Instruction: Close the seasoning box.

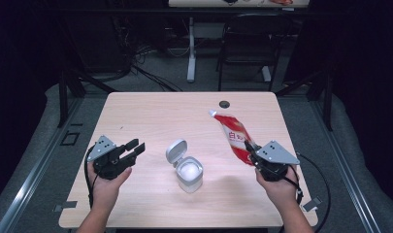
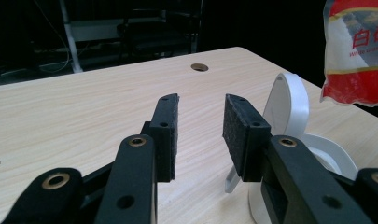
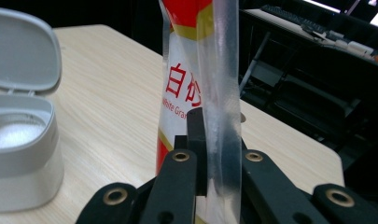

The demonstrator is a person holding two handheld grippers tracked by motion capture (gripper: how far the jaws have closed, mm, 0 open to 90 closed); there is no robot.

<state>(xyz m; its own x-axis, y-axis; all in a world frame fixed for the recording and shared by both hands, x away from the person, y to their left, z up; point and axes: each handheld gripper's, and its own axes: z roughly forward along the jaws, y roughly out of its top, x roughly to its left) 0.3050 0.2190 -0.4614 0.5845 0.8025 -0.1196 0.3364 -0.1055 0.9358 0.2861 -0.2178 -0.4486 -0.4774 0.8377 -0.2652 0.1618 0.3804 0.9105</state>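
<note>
A red and white plastic bag of white granules (image 1: 233,137) (image 2: 357,51) (image 3: 196,70) is held off the table at the right, and my right gripper (image 1: 254,151) (image 3: 213,140) is shut on its clear edge. A white container (image 1: 189,173) (image 2: 317,154) (image 3: 23,149) with its hinged lid (image 1: 176,151) (image 3: 23,53) up stands at the table's middle, with white powder inside. My left gripper (image 1: 137,147) (image 2: 200,130) is open just left of the container, above the table, with nothing between its pads.
The wooden table (image 1: 150,116) has a round cable hole (image 1: 224,104) (image 2: 199,67) near its far edge. A black chair (image 1: 250,43) and a white desk leg (image 1: 191,48) stand beyond the table on the grey floor.
</note>
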